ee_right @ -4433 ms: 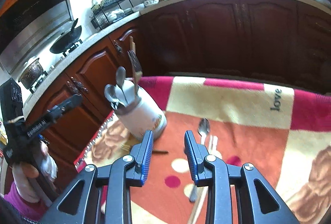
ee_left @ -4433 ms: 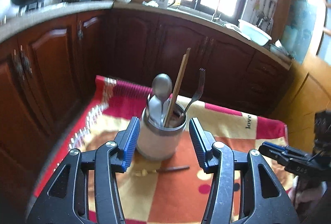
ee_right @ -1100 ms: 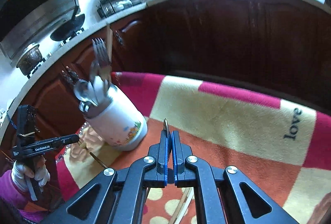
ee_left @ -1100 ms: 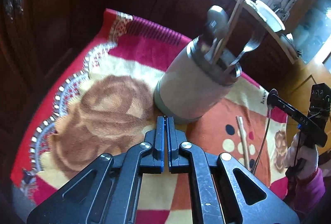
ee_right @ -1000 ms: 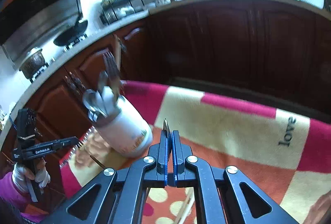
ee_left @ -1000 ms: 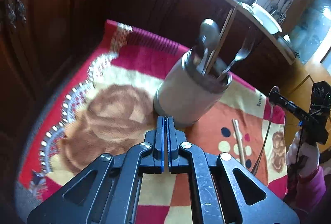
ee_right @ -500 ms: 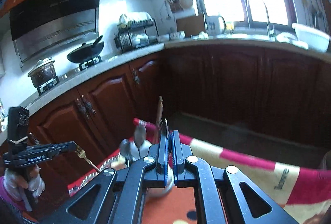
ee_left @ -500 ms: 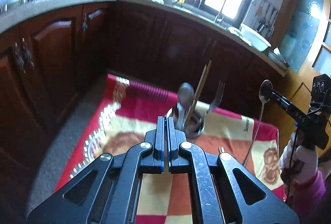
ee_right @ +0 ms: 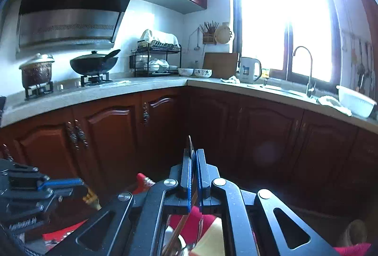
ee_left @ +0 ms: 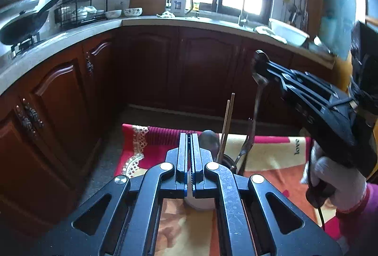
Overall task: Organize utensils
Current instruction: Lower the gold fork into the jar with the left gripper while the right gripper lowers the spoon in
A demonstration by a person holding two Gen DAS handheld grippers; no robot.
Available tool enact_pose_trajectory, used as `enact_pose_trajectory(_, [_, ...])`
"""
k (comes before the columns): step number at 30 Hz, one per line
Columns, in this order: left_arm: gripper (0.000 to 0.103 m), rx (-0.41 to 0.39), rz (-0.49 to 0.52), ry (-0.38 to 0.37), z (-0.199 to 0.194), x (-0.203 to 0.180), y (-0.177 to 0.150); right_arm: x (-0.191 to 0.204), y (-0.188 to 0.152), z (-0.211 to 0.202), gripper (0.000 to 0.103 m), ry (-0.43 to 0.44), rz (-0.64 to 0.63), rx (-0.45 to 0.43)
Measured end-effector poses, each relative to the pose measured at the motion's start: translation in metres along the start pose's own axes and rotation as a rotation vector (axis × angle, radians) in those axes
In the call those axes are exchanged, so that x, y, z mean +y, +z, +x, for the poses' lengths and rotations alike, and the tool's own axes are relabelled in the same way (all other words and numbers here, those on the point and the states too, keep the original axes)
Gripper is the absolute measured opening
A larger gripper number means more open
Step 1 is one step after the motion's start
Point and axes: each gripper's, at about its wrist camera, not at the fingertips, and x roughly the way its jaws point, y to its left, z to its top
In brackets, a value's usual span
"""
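Apparently right hand-held gripper pinches spoon.

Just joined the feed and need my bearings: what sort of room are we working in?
A home kitchen, by the look of it: a wok on a gas burner under a range hood, a dish rack, and a tap by the window.

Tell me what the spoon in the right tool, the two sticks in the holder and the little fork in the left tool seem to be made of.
Spoon: likely stainless steel, grey with a dull sheen.
Sticks: probably wood or bamboo, matte tan and straight.
Little fork: gold-coloured tines, perhaps plated metal; too blurred to be sure.
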Motion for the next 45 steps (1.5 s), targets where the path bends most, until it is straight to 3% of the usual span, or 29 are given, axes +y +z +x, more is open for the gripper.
enact_pose_trajectory(8, [0.001, 0.044, 0.108, 0.065, 0.023, -0.009, -0.004, 0.007, -0.023, 0.03, 0.003, -0.028, -0.075, 0.023])
enact_pose_trajectory(15, [0.001, 0.084, 0.156, 0.061, 0.04, -0.023, -0.015, 0.013, -0.047, 0.034, 0.003, 0.008, -0.086, 0.078])
enact_pose_trajectory(31, [0.001, 0.136, 0.137, 0.067, 0.064, -0.036, -0.034, 0.008, -0.087, 0.038, 0.003, 0.088, -0.045, 0.227])
enact_pose_trajectory(36, [0.001, 0.14, 0.117, 0.061, 0.07, -0.034, -0.033, -0.009, -0.087, 0.042, 0.003, 0.152, 0.05, 0.26])
enact_pose_trajectory(39, [0.001, 0.147, 0.104, 0.054, 0.072, -0.033, -0.035, -0.018, -0.088, 0.043, 0.009, 0.186, 0.106, 0.29])
enact_pose_trajectory(41, [0.001, 0.145, 0.101, 0.052, 0.072, -0.033, -0.036, -0.022, -0.088, 0.038, 0.023, 0.191, 0.116, 0.284])
enact_pose_trajectory(45, [0.001, 0.151, 0.09, 0.049, 0.072, -0.033, -0.037, -0.022, -0.089, 0.029, 0.023, 0.19, 0.11, 0.278])
